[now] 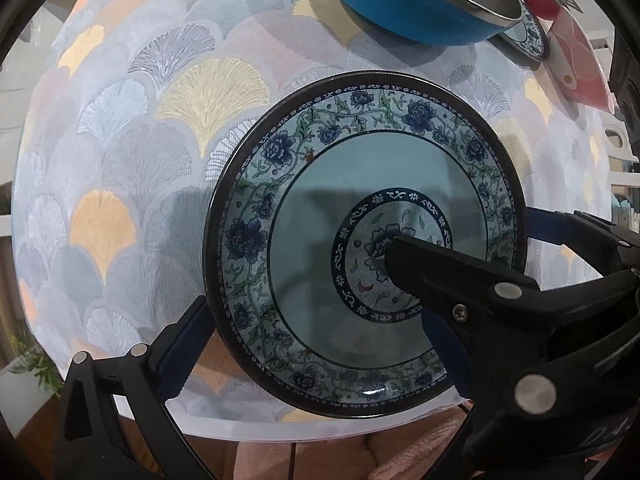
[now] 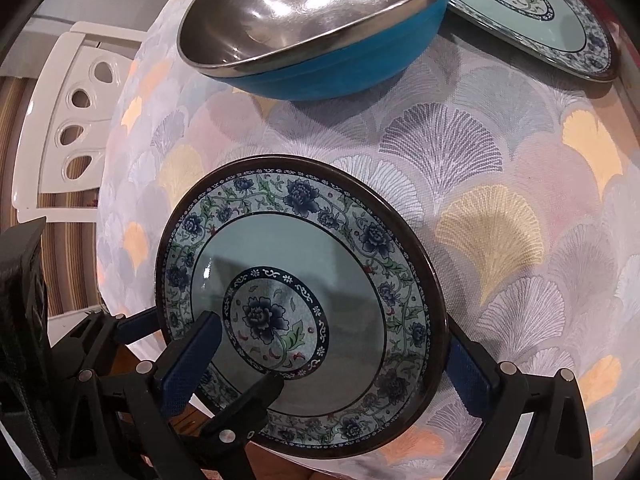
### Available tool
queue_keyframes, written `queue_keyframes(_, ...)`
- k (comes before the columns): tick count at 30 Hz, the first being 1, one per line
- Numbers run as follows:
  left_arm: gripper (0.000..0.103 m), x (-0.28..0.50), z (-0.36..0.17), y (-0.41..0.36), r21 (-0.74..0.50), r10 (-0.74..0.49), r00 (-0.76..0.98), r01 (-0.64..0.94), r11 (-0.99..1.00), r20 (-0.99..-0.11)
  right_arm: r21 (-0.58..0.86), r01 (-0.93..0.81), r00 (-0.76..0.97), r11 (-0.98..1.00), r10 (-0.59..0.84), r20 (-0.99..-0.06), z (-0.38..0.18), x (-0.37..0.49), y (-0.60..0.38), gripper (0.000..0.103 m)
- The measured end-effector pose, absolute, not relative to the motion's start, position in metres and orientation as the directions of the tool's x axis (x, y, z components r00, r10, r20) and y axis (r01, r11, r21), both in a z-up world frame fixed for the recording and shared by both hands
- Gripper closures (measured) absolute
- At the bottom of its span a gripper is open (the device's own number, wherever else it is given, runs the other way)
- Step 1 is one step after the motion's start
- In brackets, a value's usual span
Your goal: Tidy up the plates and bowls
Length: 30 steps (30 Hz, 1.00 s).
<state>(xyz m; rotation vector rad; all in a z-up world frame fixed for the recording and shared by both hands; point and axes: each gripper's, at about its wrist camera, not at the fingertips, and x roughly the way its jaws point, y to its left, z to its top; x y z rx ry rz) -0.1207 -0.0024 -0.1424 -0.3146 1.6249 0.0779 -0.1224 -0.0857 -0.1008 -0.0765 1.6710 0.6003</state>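
Both grippers' jaws are spread wide around the floral bowl [image 1: 304, 216] [image 2: 280, 280], neither pinching it. The left gripper [image 1: 312, 296] has a finger inside the bowl, as does the right gripper [image 2: 332, 356]. The round bowl sits upright, opening upward, near the table's [image 1: 132, 152] near edge. Farther off, a tilted steel-lined blue bowl [image 2: 320, 24] leans on a floral plate [image 2: 560, 20].

Open left claw [image 1: 316, 316] straddles floral plate [image 1: 304, 184] beside blue bowl [image 1: 400, 12]
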Motion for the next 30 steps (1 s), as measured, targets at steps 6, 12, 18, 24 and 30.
queue_keyframes(6, 0.001, -0.111, -0.146, 0.004, -0.150, -0.173, -0.070, -0.253, 0.956, -0.982, 0.333, -0.375, -0.222, 0.865, 0.265, -0.938, -0.101, -0.119, -0.085, 0.000)
queue_keyframes(12, 0.001, -0.113, -0.144, 0.004, -0.131, -0.158, -0.096, -0.240, 0.962, -0.983, 0.325, -0.386, -0.245, 0.864, 0.243, -0.938, -0.101, -0.119, -0.082, 0.000)
queue_keyframes(18, 0.001, -0.108, -0.131, 0.012, -0.131, -0.156, -0.101, -0.224, 0.966, -0.983, 0.313, -0.386, -0.256, 0.868, 0.225, -0.940, -0.090, -0.120, -0.087, 0.002)
queue_keyframes(24, 0.001, -0.107, -0.104, 0.035, -0.150, -0.168, -0.064, -0.225, 0.963, -0.984, 0.355, -0.366, -0.242, 0.860, 0.281, -0.929, -0.058, -0.110, -0.107, 0.002)
queue_keyframes(30, 0.001, -0.078, -0.075, 0.075, -0.128, -0.144, -0.040, -0.274, 0.953, -0.989, 0.393, -0.376, -0.198, 0.839, 0.341, -0.919, -0.009, -0.081, -0.114, 0.002)
